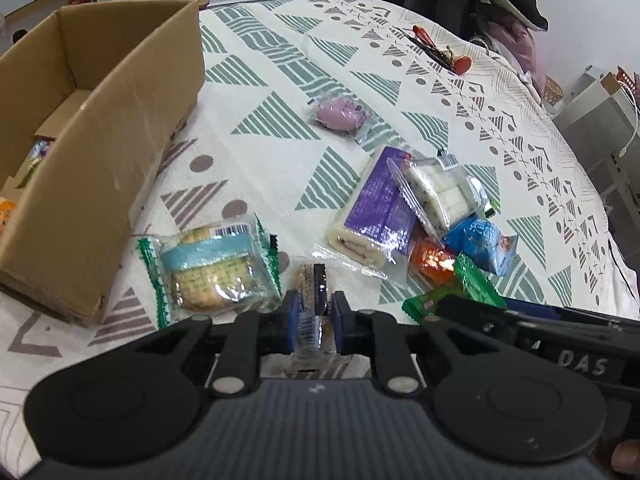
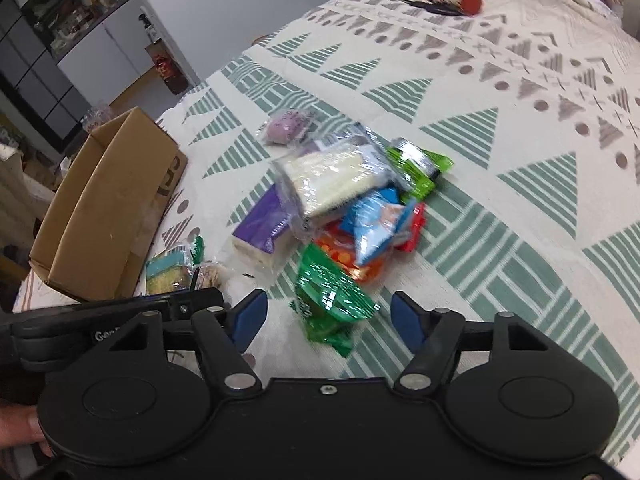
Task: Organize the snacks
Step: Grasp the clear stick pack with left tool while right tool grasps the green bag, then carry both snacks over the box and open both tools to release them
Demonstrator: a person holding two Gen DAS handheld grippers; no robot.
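Left gripper (image 1: 314, 316): clenched on a small clear-wrapped snack (image 1: 313, 280); blue pads press both its sides; the packet stands on edge between them, low over the cloth.
Right gripper (image 2: 325, 314): released, jaws apart; green packet (image 2: 330, 300) lies between the blue pads, touching neither as far as can be seen.
Cracker pack (image 1: 218, 268): flat on the cloth, just left of the left gripper, green-edged wrapper with a blue band.
Snack pile: beyond both grippers; purple pack (image 1: 380, 208) under a clear pack of white bars (image 1: 434, 190), with a blue packet (image 1: 482, 242) and an orange packet (image 1: 434, 262) beside them; green packet at its near edge.
Pink snack (image 1: 340, 114): alone in a clear wrapper, farther back, apart from the pile.
Box (image 1: 100, 152): open cardboard, on the left, near the cracker pack; a few packets show inside at its near end.
Tablecloth (image 2: 500, 152): white with green and grey triangles, under everything.
Far edge: red and black items (image 1: 440, 52), too small to identify.
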